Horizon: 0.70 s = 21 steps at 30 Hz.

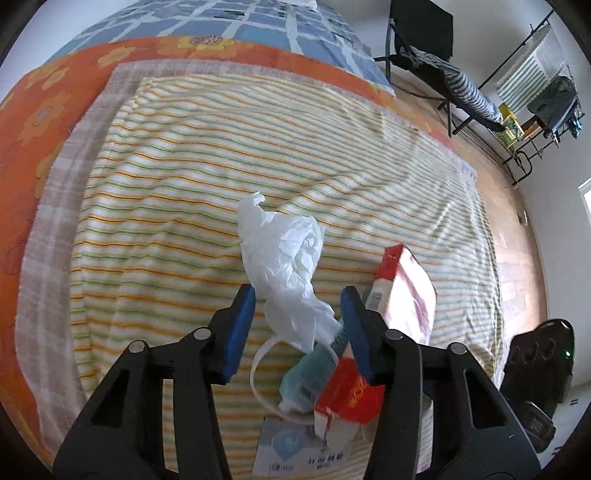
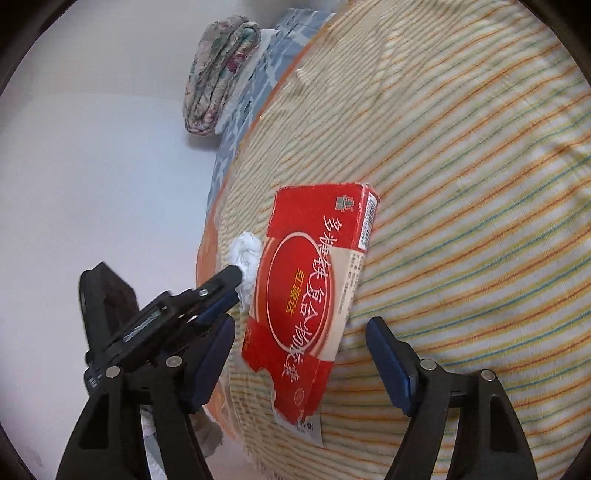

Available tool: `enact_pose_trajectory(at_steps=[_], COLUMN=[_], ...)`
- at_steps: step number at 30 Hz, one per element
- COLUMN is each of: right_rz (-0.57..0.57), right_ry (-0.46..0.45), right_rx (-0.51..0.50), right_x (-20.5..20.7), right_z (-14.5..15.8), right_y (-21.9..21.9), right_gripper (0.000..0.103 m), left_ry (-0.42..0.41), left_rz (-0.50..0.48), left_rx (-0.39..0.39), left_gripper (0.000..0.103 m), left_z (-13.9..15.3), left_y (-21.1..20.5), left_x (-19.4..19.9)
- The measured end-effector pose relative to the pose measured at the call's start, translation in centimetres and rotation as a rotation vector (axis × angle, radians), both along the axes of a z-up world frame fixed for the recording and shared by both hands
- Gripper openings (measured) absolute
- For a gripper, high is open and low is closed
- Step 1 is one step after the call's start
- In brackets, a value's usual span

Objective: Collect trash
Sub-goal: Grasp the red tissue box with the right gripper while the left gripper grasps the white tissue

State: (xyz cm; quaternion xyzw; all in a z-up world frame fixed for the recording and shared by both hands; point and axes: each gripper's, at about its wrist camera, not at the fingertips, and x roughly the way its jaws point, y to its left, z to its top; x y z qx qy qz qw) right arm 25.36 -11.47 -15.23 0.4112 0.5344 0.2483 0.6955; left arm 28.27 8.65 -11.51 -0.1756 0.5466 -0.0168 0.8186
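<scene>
A crumpled white tissue (image 1: 288, 273) lies on the striped blanket (image 1: 177, 206), between the blue pads of my left gripper (image 1: 299, 302). Its jaws stand apart around the tissue without pressing it. Under that gripper are a teal packet (image 1: 306, 373), a torn red carton (image 1: 347, 398), a white plastic ring (image 1: 258, 369) and a white sachet (image 1: 291, 450). A red box with white lettering (image 2: 314, 288) lies on the blanket, also seen to the right in the left wrist view as the red box (image 1: 402, 288). My right gripper (image 2: 303, 354) stands open, with the box's lower end between its wide-apart fingers, untouched.
The bed carries an orange flowered sheet (image 1: 44, 110) and a blue checked cover (image 1: 258, 22). A folded floral quilt (image 2: 218, 77) sits at the bed's far end. A chair with striped clothes (image 1: 454, 85) and a metal rack (image 1: 546, 107) stand on the wooden floor (image 1: 517, 251). A dark device (image 1: 535, 369) sits beside the bed.
</scene>
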Motion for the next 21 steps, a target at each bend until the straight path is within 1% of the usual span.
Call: enact_pose_trajectory(at_steps=[1, 2, 3, 4, 5, 9, 13, 17, 18, 21], right_rz=[-0.003, -0.007, -0.011, -0.014, -0.018, -0.019, -0.023, -0.043, -0.044, -0.037], right_ry=[0.000, -0.001, -0.005, -0.008, -0.010, -0.020, -0.020, -0.003, -0.005, -0.004], right_rx=[0.004, 0.011, 0.016, 0.021, 0.027, 0.029, 0.049, 0.092, 0.100, 0.143], right_x=[0.1, 0.2, 0.4, 0.6, 0.8, 1.5, 1.9, 2.2, 2.2, 2.2], right_z=[-0.1, -0.1, -0.2, -0.2, -0.3, -0.3, -0.5, -0.9, -0.9, -0.7], right_y=[0.0, 0.0, 0.0, 0.0, 0.1, 0.4, 0.6, 0.7, 0.7, 0.8], right_gripper=[0.077, 0.077, 0.077, 0.077, 0.077, 0.073, 0.060, 0.058, 0.054, 0.045], left_ry=[0.010, 0.023, 0.035, 0.045, 0.044, 0.032, 0.032, 0.024, 0.023, 0.020], left_rz=[0.000, -0.002, -0.006, -0.011, -0.013, -0.021, -0.022, -0.031, -0.034, -0.037], left_rx=[0.001, 0.004, 0.014, 0.021, 0.030, 0.024, 0.007, 0.030, 0.036, 0.039], left_gripper=[0.035, 0.028, 0.025, 0.020, 0.018, 0.016, 0.014, 0.014, 0.014, 0.014], left_z=[-0.4, -0.9, -1.4, -1.8, -2.1, -2.1, -2.2, -2.3, -2.2, -2.2], left_y=[0.0, 0.0, -0.1, -0.1, -0.2, -0.1, 0.2, -0.2, -0.3, -0.4], left_x=[0.2, 0.4, 0.5, 0.6, 0.5, 0.5, 0.5, 0.6, 0.6, 0.6])
